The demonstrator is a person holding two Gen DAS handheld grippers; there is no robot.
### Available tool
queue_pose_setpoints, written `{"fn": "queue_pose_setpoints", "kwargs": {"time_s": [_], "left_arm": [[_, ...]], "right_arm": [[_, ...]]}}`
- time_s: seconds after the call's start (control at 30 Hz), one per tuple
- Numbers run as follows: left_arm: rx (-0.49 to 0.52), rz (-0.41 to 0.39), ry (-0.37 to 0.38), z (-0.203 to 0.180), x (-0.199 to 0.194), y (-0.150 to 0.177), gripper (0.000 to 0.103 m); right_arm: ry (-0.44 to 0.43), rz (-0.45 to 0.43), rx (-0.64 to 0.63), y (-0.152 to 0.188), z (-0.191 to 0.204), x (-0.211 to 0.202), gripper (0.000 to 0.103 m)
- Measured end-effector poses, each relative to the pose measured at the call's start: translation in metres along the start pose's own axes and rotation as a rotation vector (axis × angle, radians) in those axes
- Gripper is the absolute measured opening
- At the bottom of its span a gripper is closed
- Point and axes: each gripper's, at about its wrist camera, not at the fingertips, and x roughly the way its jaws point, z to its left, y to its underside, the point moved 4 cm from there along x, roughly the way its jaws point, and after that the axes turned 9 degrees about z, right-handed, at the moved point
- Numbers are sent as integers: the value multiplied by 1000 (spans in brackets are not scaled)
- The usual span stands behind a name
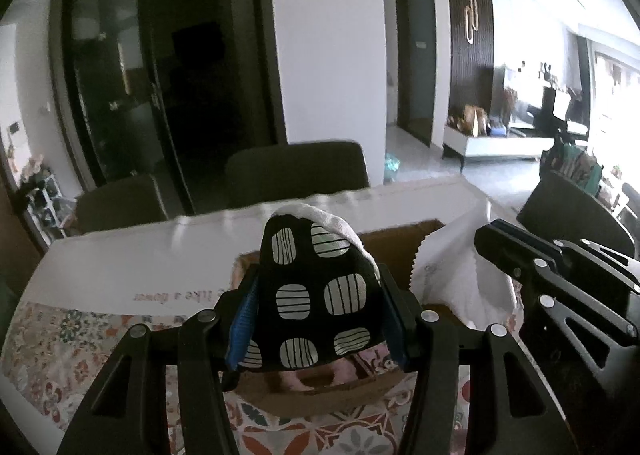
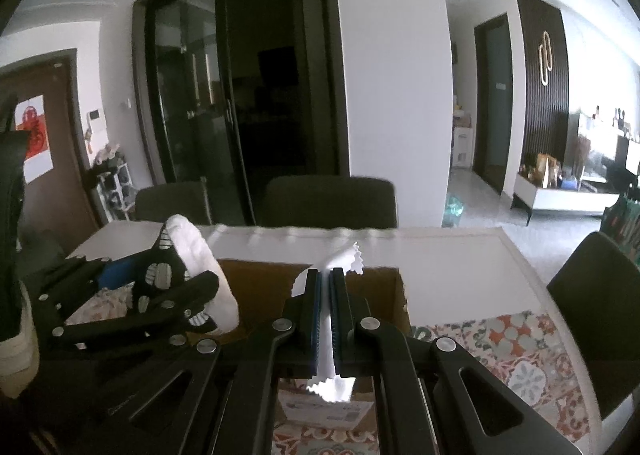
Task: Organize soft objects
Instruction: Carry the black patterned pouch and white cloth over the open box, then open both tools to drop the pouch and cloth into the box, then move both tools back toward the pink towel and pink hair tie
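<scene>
So the box [image 2: 256, 287] sits on the desk [image 2: 460, 255], two chairs [image 2: 328, 199] behind it, another chair [image 2: 596, 307] off right.

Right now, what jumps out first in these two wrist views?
The left gripper is clamped on a black pouch with white striped patches, held above the open cardboard box. Beside it, the right gripper pinches a white zigzag-edged cloth over the same box.

A home; dining table [image 2: 460, 255], chairs [image 2: 332, 201], TV console [image 2: 560, 195].
</scene>
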Motion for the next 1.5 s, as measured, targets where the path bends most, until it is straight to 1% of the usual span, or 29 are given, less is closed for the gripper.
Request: {"fn": "queue_pose_setpoints", "kwargs": {"time_s": [0.1, 0.2, 0.33, 0.37, 0.4, 0.47, 0.5, 0.53, 0.57, 0.7, 0.8, 0.87, 1.0, 1.1, 1.2, 1.37, 1.5], "left_arm": [[5, 62, 19, -2, 20, 2, 57], [1, 118, 48, -4, 35, 6, 63], [-13, 168, 48, -4, 49, 11, 71], [-18, 180, 43, -2, 51, 12, 74], [-21, 189, 30, -1, 53, 12, 74], [-21, 191, 16, 2, 53, 14, 75], [-21, 193, 12, 3, 53, 14, 76], [-25, 194, 9, 5, 52, 14, 80], [-28, 197, 10, 5, 52, 12, 84], [-12, 195, 22, 4, 45, 6, 90], [-10, 184, 4, 5, 38, 1, 93], [-10, 173, -12, 5, 31, 0, 95], [-7, 152, -41, 6, 12, 3, 95], [-3, 123, -60, 6, -5, 8, 95], [-5, 97, -68, 8, -22, 16, 95], [-21, 52, -83, 12, -49, 30, 96], [-31, 25, -103, 15, -67, 42, 96]], "right_arm": [[-5, 40, 6, 4, -5, 16, 6], [-18, 82, 22, 7, -9, 32, 6], [-36, 132, 48, 12, -15, 48, 8], [-35, 146, 52, 12, -16, 51, 8], [-35, 162, 56, 13, -17, 54, 9], [-32, 190, 65, 15, -19, 59, 17], [-28, 199, 74, 14, -21, 61, 23], [-26, 204, 85, 14, -23, 62, 26], [-27, 206, 95, 14, -25, 62, 27], [5, 211, 116, 13, -30, 56, 30], [44, 203, 121, 9, -33, 47, 36], [54, 196, 121, 6, -34, 40, 38], [72, 183, 117, 4, -31, 23, 43], [86, 167, 106, 5, -29, 8, 45], [91, 153, 114, 8, -27, -6, 51], [87, 141, 112, 13, -22, -26, 52], [92, 129, 103, 22, -14, -41, 67]]}}
